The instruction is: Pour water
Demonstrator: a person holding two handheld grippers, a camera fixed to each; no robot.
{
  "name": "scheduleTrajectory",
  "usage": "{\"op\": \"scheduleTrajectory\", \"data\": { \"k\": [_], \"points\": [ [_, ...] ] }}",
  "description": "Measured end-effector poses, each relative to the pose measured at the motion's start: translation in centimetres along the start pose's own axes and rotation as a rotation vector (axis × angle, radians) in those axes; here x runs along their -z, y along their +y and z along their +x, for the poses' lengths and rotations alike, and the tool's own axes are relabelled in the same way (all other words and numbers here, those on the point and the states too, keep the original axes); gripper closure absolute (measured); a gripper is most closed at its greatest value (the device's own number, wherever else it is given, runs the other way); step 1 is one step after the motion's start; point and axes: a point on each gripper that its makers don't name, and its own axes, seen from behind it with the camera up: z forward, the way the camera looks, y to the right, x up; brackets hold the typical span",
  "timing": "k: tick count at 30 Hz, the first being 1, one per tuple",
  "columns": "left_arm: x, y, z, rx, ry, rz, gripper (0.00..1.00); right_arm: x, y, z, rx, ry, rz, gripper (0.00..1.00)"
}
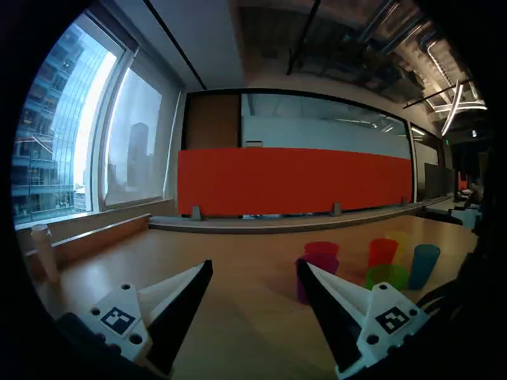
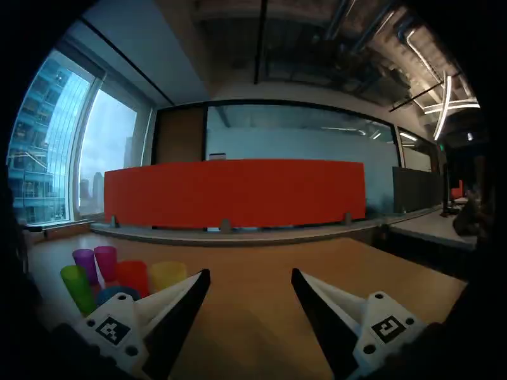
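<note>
left tool [image 1: 253, 265] spread | right tool [image 2: 250, 273] spread | coded markers [image 1: 118, 320] on both

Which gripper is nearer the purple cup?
Left. The purple cup sits just beyond the left gripper's right finger; from the right gripper it stands farther off, leftward.
</note>
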Motion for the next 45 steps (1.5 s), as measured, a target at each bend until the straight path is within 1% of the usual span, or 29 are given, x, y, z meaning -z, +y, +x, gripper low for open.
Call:
{"op": "scheduleTrajectory", "data": {
  "k": [8,45],
  "points": [
    [0.01,0.04,-0.03,0.0,0.0,0.0,0.01,-0.06,-0.41,-0.33,0.018,-0.008,0.007,0.01],
    [0.04,0.0,-0.05,0.0,0.0,0.0,0.01,0.0,-0.37,-0.37,0.018,-0.01,0.003,0.01]
  ]
}}
